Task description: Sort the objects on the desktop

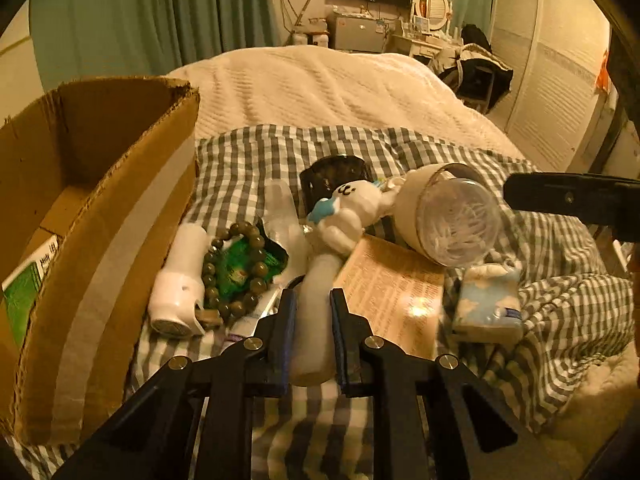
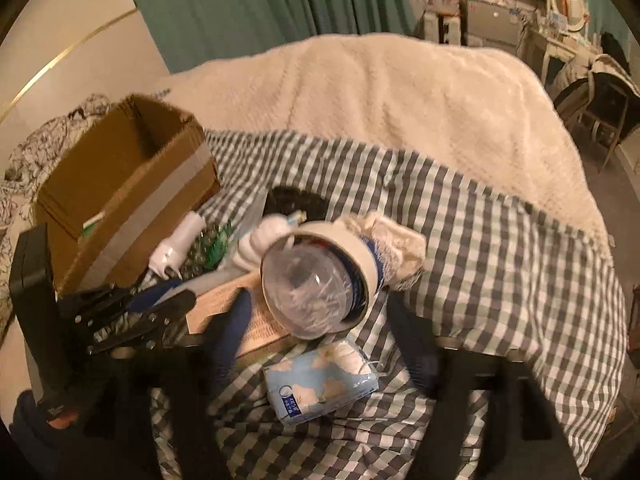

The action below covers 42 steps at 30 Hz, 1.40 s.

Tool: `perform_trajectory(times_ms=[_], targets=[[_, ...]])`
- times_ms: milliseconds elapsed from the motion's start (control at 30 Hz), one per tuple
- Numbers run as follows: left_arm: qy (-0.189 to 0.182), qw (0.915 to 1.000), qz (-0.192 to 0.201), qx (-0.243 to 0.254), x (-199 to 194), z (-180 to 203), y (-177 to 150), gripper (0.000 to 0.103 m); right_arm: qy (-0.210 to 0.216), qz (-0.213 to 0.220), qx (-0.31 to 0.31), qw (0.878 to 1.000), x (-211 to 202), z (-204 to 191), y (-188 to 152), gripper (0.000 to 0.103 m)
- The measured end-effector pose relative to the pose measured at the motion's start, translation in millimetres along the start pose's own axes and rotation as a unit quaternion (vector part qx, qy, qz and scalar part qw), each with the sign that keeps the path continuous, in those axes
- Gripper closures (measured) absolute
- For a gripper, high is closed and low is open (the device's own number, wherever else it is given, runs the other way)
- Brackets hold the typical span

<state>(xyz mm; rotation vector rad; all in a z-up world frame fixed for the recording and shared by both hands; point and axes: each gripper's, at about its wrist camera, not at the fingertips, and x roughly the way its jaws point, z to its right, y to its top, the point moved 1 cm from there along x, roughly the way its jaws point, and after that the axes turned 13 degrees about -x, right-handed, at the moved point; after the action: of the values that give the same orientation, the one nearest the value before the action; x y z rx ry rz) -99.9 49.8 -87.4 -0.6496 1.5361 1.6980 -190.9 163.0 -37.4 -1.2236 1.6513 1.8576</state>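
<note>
In the left wrist view my left gripper [image 1: 313, 300] is shut on a white tube [image 1: 316, 312] lying on the checked cloth [image 1: 560, 320]. Around it lie a white plush rabbit [image 1: 348, 212], a bead bracelet [image 1: 234, 268] on a green packet, a white bottle [image 1: 180, 284], a flat printed box [image 1: 396, 292], a cotton swab tub [image 1: 452, 216] and a tissue pack [image 1: 488, 304]. In the right wrist view my right gripper [image 2: 320, 316] is open, its jaws on either side of the swab tub [image 2: 320, 276], above the tissue pack [image 2: 320, 384]. The left gripper [image 2: 132, 312] shows at the left.
An open cardboard box [image 1: 92, 216] stands at the left, with a green and white package inside; it also shows in the right wrist view [image 2: 128, 184]. A black jar [image 1: 332, 180] lies behind the rabbit. A cream blanket [image 1: 320, 88] covers the bed beyond.
</note>
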Motion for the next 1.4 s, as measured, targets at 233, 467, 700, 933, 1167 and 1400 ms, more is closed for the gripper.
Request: perform_trajectory(times_ms=[233,467,700,933,1167,1400], targets=[[0.002,1.0,-0.003,0.0,13,1,5,0.086,-0.044,-0.033,-0.034,0.998,28,-21,2,0.008],[-0.007,0.9996,-0.021,-0.018,29,-10,9,0.082,-0.088,-0.056,-0.067,0.992,58,-32,-3,0.003],[-0.013,0.9991,-0.024,-0.033,30,-18,5,0.086,-0.075,-0.066,-0.047,0.994,78,-11,1,0.011],[-0.01,0.999,-0.018,-0.04,10,-19,-1,0.088,-0.037,-0.058,-0.026,0.997,52,-10,0,0.019],[-0.022,0.9987,-0.004,-0.046,-26,-17,-6,0.088,-0.032,-0.028,-0.016,0.999,3,-17,1,0.019],[-0.03,0.9981,0.027,-0.047,-72,-21,-11,0.088,-0.021,0.023,0.021,0.999,-50,-23,1,0.019]])
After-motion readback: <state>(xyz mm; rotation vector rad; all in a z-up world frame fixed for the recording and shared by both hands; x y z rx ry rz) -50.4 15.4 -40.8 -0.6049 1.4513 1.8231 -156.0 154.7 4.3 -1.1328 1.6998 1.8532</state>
